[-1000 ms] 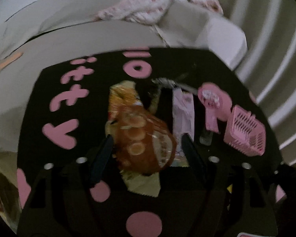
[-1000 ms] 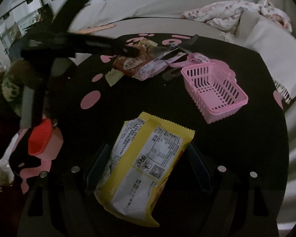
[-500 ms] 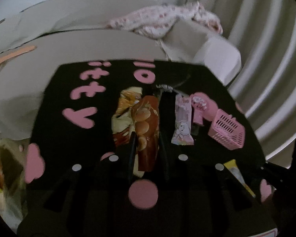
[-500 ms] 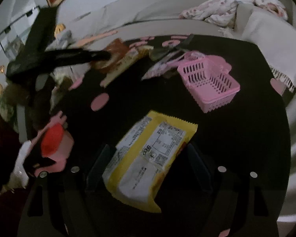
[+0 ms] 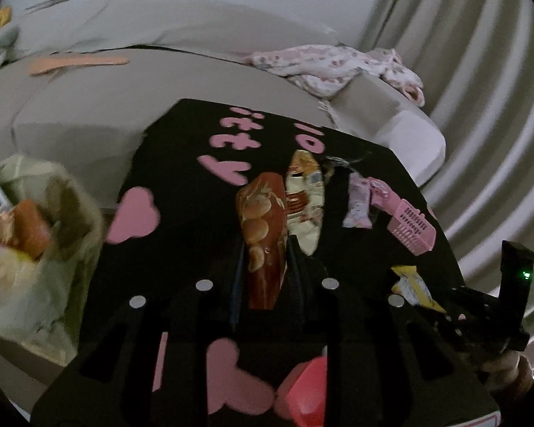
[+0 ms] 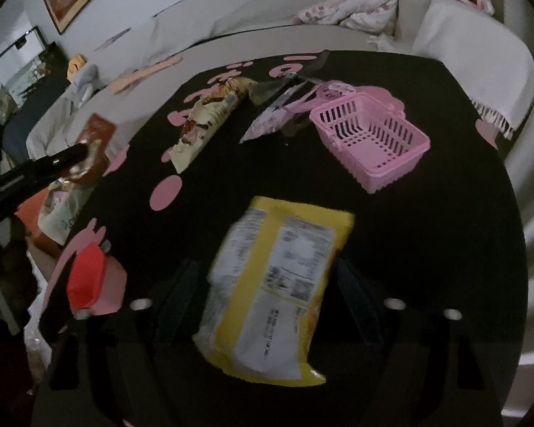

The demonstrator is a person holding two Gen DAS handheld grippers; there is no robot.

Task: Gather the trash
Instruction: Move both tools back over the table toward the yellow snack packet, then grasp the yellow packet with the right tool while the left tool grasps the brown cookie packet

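Observation:
My left gripper [image 5: 265, 252] is shut on a red-brown snack wrapper [image 5: 263, 227], held up off the black table [image 5: 181, 163]. In the right wrist view that wrapper [image 6: 96, 131] hangs at the table's left edge, over an open trash bag [image 5: 35, 249] that holds several wrappers. My right gripper [image 6: 267, 284] points down at a yellow wrapper [image 6: 277, 277] lying on the table. Its jaws are closing, with the wrapper between them and the pads close to its edges. A cream wrapper [image 6: 210, 124] and a lilac one [image 6: 270, 121] lie farther back.
A pink plastic basket [image 6: 370, 142] stands to the right of the loose wrappers. A red and pink object [image 6: 89, 281] sits at the table's near left edge. A pale sofa [image 5: 160, 71] with a flowered cloth [image 5: 331, 64] runs behind the table, and curtains hang on the right.
The left gripper closed on the red-brown wrapper, lifted it and carried it left toward the bag. The right gripper's jaws narrowed around the yellow wrapper, which shifted a little.

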